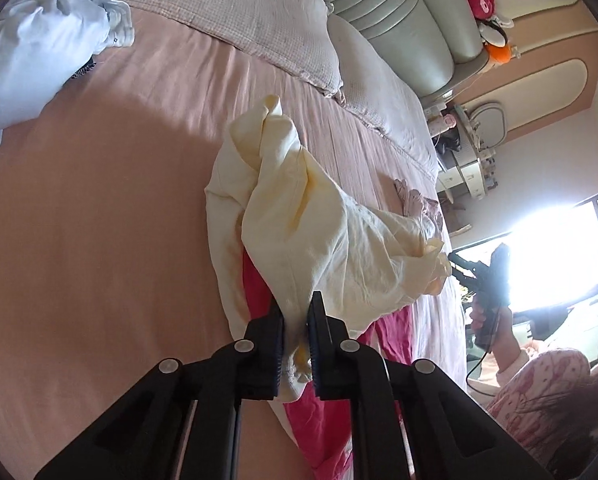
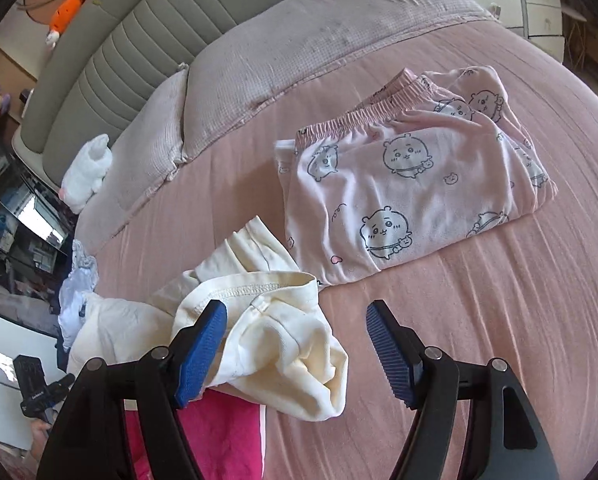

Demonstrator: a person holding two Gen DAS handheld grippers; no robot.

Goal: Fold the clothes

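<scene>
A crumpled cream garment [image 1: 299,220] lies bunched on the pink bed sheet [image 1: 99,220]. My left gripper [image 1: 297,308] is shut on its near edge, and the cloth rises in a fold from the pinch. Under it lies a magenta garment [image 1: 391,332]. In the right wrist view my right gripper [image 2: 295,308] stands open over the cream garment [image 2: 283,344]. Its left blue pad [image 2: 203,344] rests at the cloth's hem, while the right pad [image 2: 391,348] hangs over bare sheet. The magenta garment [image 2: 219,432] shows beneath. The right gripper [image 1: 487,280] also appears at the bed's edge, held in a hand.
Folded pink pyjamas [image 2: 399,184] with a cartoon print lie beyond the cream garment. Grey pillows [image 2: 299,48] line the padded headboard [image 2: 119,60]. A pile of pale blue and white clothes [image 1: 31,40] sits far left. A person's pink patterned sleeve [image 1: 539,384] is at right.
</scene>
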